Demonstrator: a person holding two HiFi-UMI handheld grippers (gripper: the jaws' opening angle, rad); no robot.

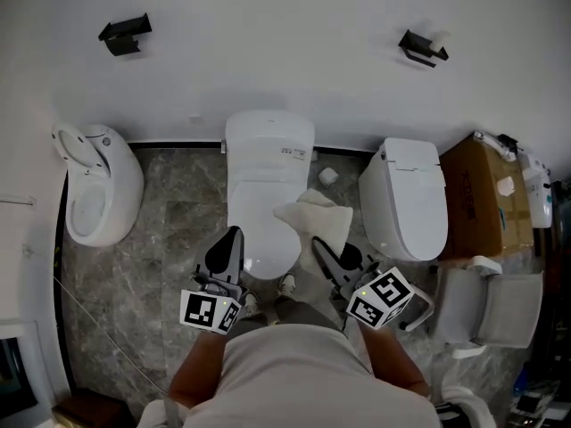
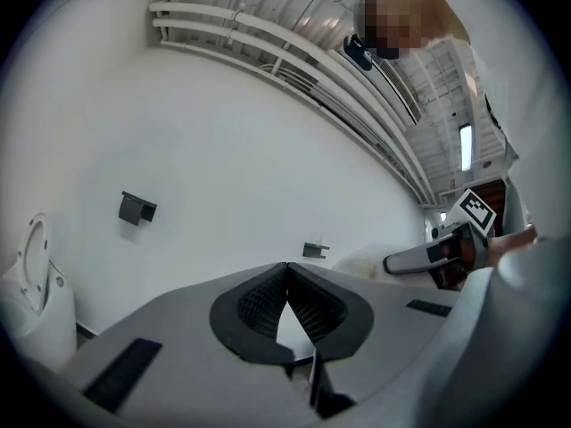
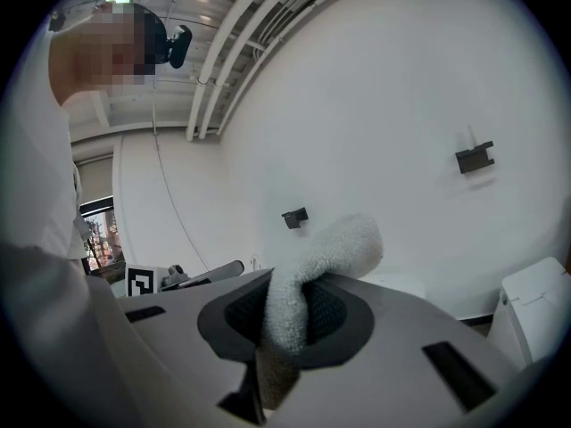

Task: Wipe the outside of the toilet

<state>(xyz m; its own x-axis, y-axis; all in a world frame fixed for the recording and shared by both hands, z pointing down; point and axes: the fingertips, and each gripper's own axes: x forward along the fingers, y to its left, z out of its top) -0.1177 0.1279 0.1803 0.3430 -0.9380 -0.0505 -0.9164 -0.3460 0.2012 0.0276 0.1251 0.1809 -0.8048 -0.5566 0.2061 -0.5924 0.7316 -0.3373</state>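
L gripper: jaws together, empty, over front of toilet lid. R gripper: jaws clamped on cloth, which lay at toilet's right flank, possibly touching it. Toilet stood against wall.

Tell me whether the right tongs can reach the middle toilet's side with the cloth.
Probably yes. The right tongs, shut on the cloth, hang close beside the middle toilet with nothing between them. The left tongs, shut and empty, sit over its front, off that path.
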